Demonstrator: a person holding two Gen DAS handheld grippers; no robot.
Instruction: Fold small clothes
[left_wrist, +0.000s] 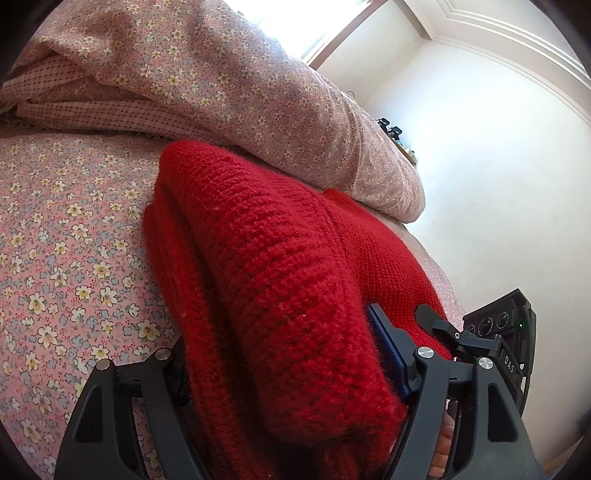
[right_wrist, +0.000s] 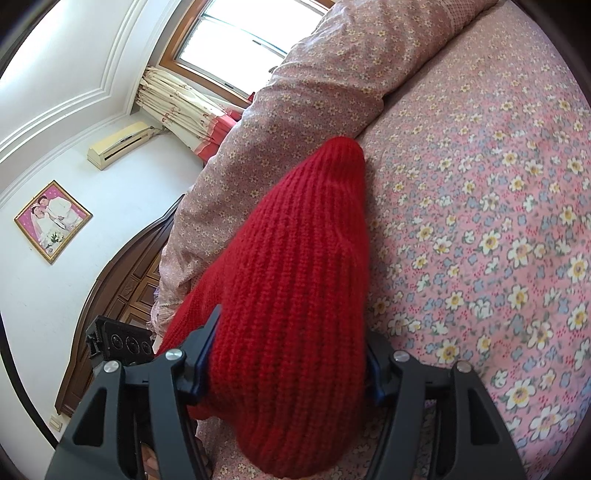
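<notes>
The bed (left_wrist: 66, 236), spread with a pink floral sheet, fills most of both views, and a rolled floral quilt (left_wrist: 236, 74) lies along its far side, next to the wall with the window (right_wrist: 236, 33). On the sheet, against the quilt, lies the red knitted sweater (left_wrist: 258, 240), bunched into a thick ribbed fold that rises toward both cameras. The left tongs (left_wrist: 280, 354) stand wide with that fold filling the gap between them, its blue pad against the knit on one side; whether they squeeze it cannot be told. The right tongs (right_wrist: 288, 350) likewise straddle a ribbed bulge of the sweater, pads touching the wool on both sides, grip uncertain. A framed photograph (right_wrist: 53, 220) hangs on the wall
</notes>
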